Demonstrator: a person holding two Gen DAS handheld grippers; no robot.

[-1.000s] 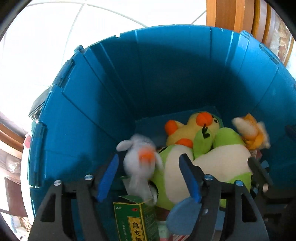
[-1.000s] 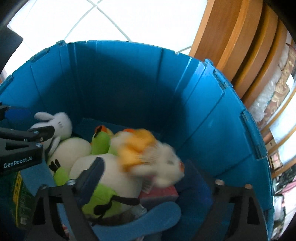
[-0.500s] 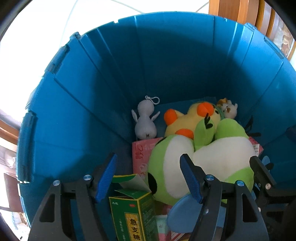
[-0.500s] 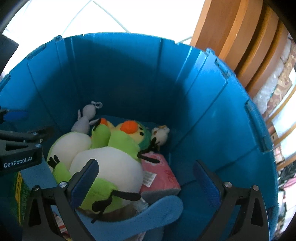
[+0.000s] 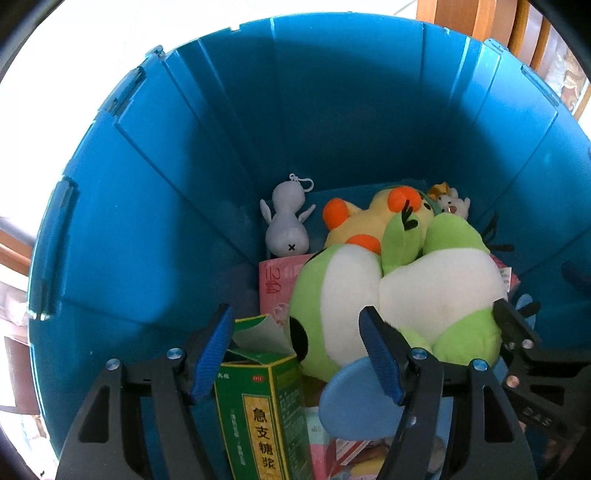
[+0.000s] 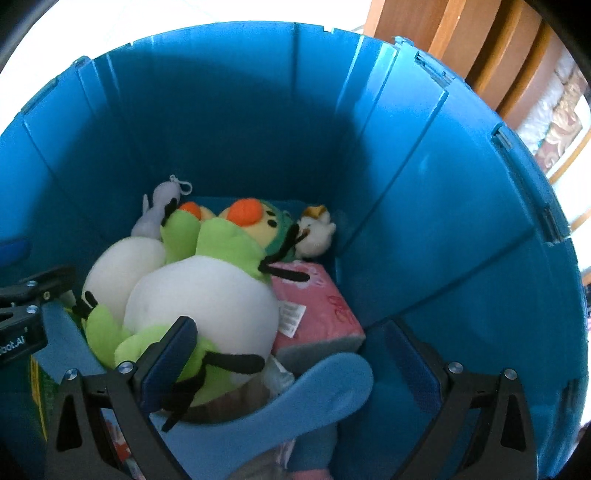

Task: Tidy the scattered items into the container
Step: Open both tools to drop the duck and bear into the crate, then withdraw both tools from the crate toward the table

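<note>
Left wrist view: left gripper [image 5: 301, 352] and right gripper [image 6: 291, 354] both gape empty over the deep blue plastic bin [image 5: 207, 155], where the small grey plush rabbit [image 5: 286, 227] lies upper centre; withdraw vertically, clear of the walls.

Wooden furniture [image 6: 476, 48]: brown vertical panels, upper right of right wrist view, beyond the bin's rim.
Same wood [image 5: 480, 18]: upper right edge, left wrist view.
Patterned fabric [image 6: 561, 122]: cream and gold, just right of the panels.
Floor [image 5: 92, 55]: pale, overexposed.
</note>
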